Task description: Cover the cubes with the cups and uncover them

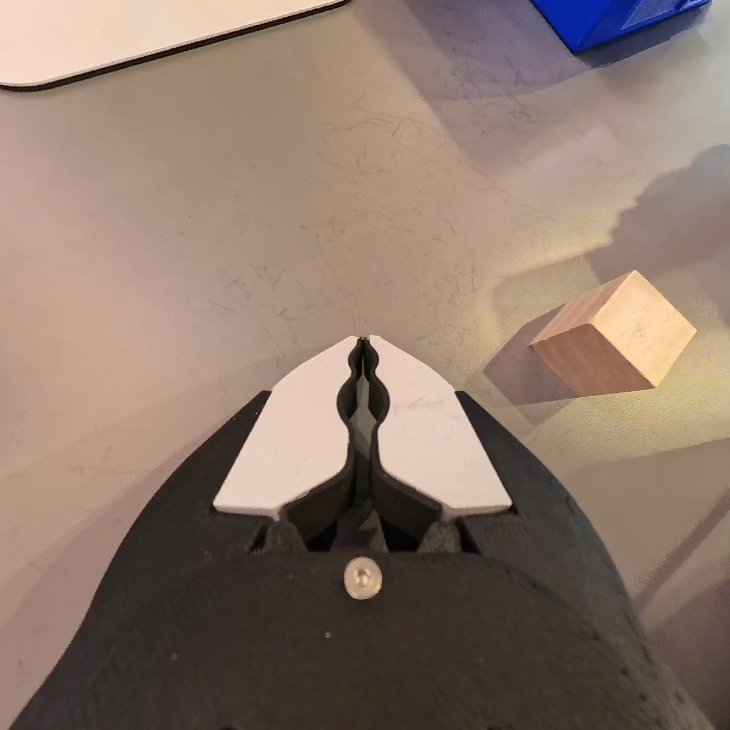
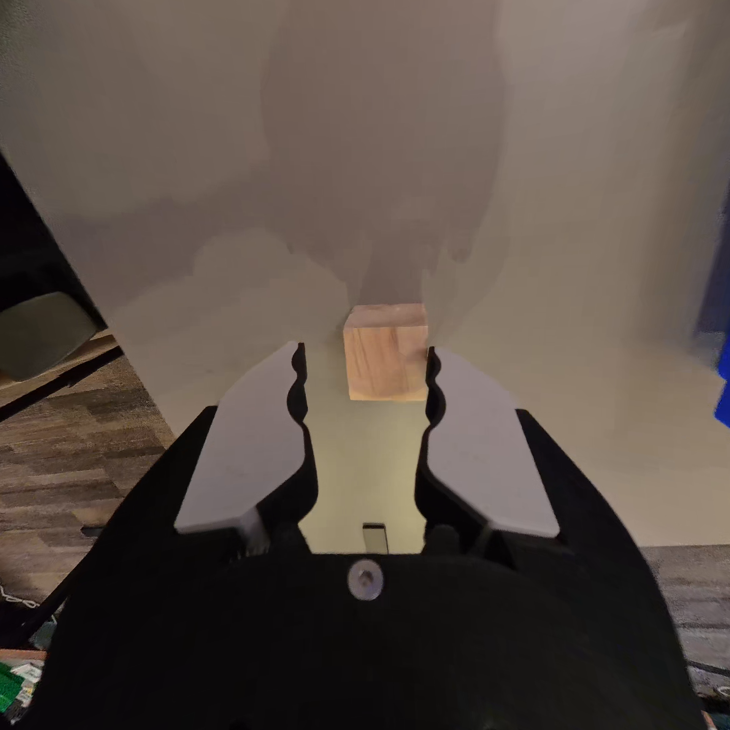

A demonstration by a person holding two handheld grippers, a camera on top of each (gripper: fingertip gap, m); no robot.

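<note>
A plain wooden cube (image 1: 614, 341) sits bare on the grey table, to the right of my left gripper (image 1: 362, 339). The left gripper is shut with nothing in it and hangs over bare table. In the right wrist view a wooden cube (image 2: 385, 352) sits on the table just past the fingertips of my right gripper (image 2: 365, 349). The right gripper is open and empty, its jaws wider than the cube, and the cube lies towards the right finger (image 2: 466, 426). No cup shows in either view.
A white board with a dark edge (image 1: 130, 35) lies at the far left. A blue box (image 1: 632, 21) stands at the far right and shows as a blue edge in the right wrist view (image 2: 721, 355). The table's near-left edge (image 2: 130, 355) drops to carpeted floor.
</note>
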